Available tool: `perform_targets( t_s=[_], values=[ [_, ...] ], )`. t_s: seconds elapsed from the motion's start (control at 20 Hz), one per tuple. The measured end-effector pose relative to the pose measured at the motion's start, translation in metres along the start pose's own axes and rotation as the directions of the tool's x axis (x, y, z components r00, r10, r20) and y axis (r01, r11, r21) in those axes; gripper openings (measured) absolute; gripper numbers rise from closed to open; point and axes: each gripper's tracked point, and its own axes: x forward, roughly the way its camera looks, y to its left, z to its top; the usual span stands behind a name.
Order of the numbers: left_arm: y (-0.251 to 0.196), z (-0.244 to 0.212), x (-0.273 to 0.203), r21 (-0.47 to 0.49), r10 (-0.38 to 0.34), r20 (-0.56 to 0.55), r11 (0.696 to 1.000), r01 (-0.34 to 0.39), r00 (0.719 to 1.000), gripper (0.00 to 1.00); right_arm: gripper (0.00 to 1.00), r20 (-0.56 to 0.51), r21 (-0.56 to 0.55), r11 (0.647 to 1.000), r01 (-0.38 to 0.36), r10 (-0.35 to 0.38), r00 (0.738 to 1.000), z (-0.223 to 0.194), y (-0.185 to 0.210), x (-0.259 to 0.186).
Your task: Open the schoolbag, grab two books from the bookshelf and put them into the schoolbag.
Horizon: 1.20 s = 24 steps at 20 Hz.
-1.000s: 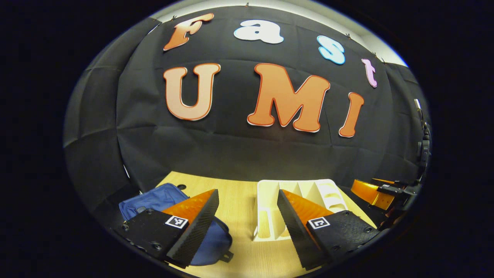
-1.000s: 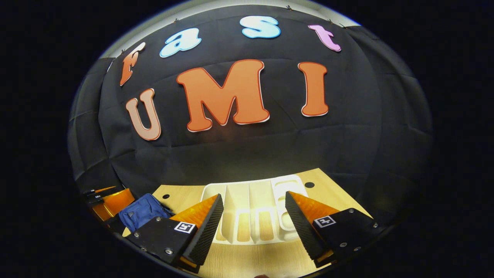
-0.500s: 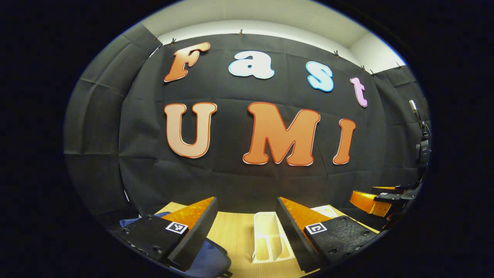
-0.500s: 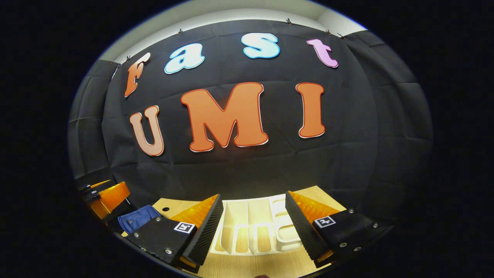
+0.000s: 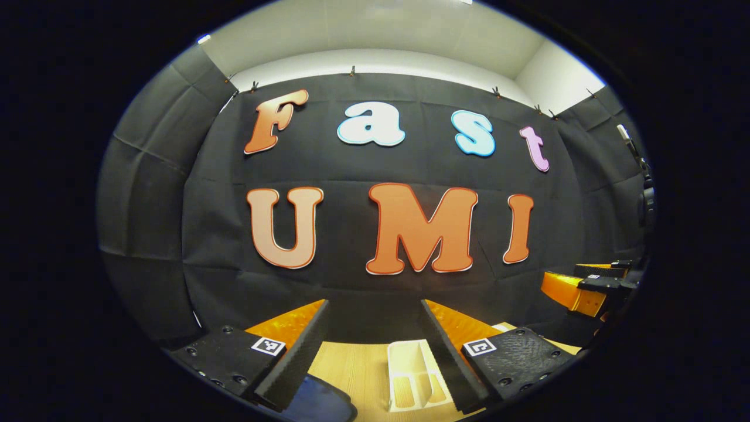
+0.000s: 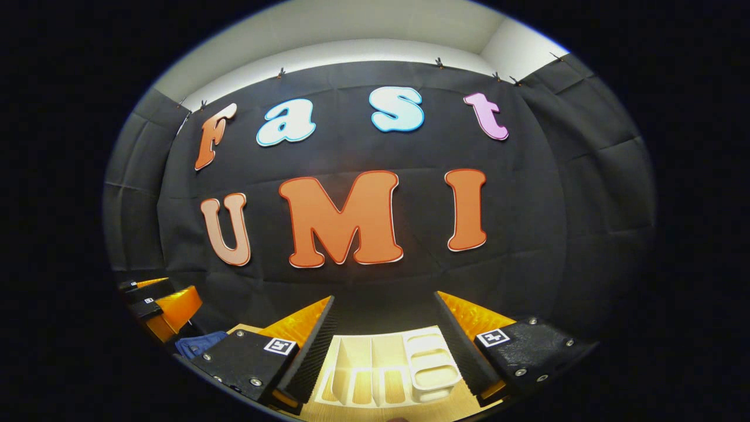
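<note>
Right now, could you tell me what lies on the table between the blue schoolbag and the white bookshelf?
Nothing: in the left gripper view, bare wooden table separates the schoolbag from the bookshelf.

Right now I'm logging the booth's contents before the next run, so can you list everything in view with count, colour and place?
Schoolbag: one, blue, on the table at lower left of the left gripper view.
Bookshelf: one, white, divided into slots, on the table ahead of the right gripper; no books visible in it.
Table: one, light wood, under both.
Booth wall: black cloth, behind the table.
Left gripper: orange and black, jaws apart, nothing between them, above the table.
Right gripper: orange and black, jaws apart, nothing between them, in front of the bookshelf.
</note>
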Motion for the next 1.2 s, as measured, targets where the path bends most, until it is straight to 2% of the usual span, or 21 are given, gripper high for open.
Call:
perform_targets(
  t_s=[0.05, 0.2, 0.3, 0.35, 0.4, 0.45, 0.5, 0.55, 0.6, 0.7, 1.2],
  values=[
    [-0.001, 0.001, -0.002, 0.004, -0.003, 0.009, 1.000, 0.003, 1.000, 0.93, 1.00, 0.005, 0.001, 1.000, -0.004, 0.004, 1.000, 0.002, 0.001, 0.000],
    [-0.006, -0.001, -0.002, 0.010, -0.013, 0.008, 1.000, 0.013, 1.000, 0.93, 0.96, -0.010, -0.021, 1.000, -0.006, 0.006, 1.000, -0.005, 0.002, 0.001],
    [-0.009, -0.006, -0.001, 0.011, -0.022, -0.002, 1.000, 0.022, 1.000, 0.93, 1.00, -0.030, -0.027, 1.000, -0.014, 0.013, 0.999, -0.014, 0.006, 0.002],
    [-0.010, -0.009, -0.001, 0.013, -0.025, -0.009, 1.000, 0.025, 1.000, 0.93, 0.96, -0.040, -0.031, 0.999, -0.013, 0.012, 0.999, -0.016, 0.006, 0.002],
    [-0.010, -0.011, -0.001, 0.014, -0.025, -0.014, 1.000, 0.025, 1.000, 0.93, 1.00, -0.047, -0.033, 0.999, -0.013, 0.012, 0.999, -0.019, 0.005, 0.002],
    [-0.010, -0.015, -0.001, 0.017, -0.025, -0.024, 1.000, 0.025, 0.999, 0.94, 1.00, -0.053, -0.035, 0.999, -0.015, 0.013, 0.999, -0.021, 0.005, 0.002],
    [-0.009, -0.017, -0.001, 0.021, -0.022, -0.028, 1.000, 0.022, 0.999, 0.94, 0.96, -0.057, -0.035, 0.999, -0.016, 0.014, 0.998, -0.022, 0.006, 0.000],
    [-0.010, -0.019, -0.001, 0.024, -0.021, -0.034, 0.999, 0.021, 0.999, 0.93, 0.96, -0.058, -0.037, 0.999, -0.022, 0.020, 0.998, -0.024, 0.008, 0.000],
    [-0.009, -0.021, -0.001, 0.023, -0.021, -0.037, 1.000, 0.022, 0.999, 0.94, 1.00, -0.062, -0.043, 0.999, -0.023, 0.020, 0.998, -0.026, 0.008, -0.001],
    [-0.012, -0.019, 0.000, 0.024, -0.026, -0.035, 0.999, 0.027, 0.999, 0.93, 0.96, -0.070, -0.052, 0.998, -0.030, 0.026, 0.997, -0.028, 0.009, -0.002],
    [-0.012, -0.021, 0.000, 0.034, -0.034, -0.039, 0.999, 0.035, 0.999, 0.93, 0.96, -0.086, -0.074, 0.996, -0.047, 0.040, 0.995, -0.035, 0.014, -0.002]
  ],
)
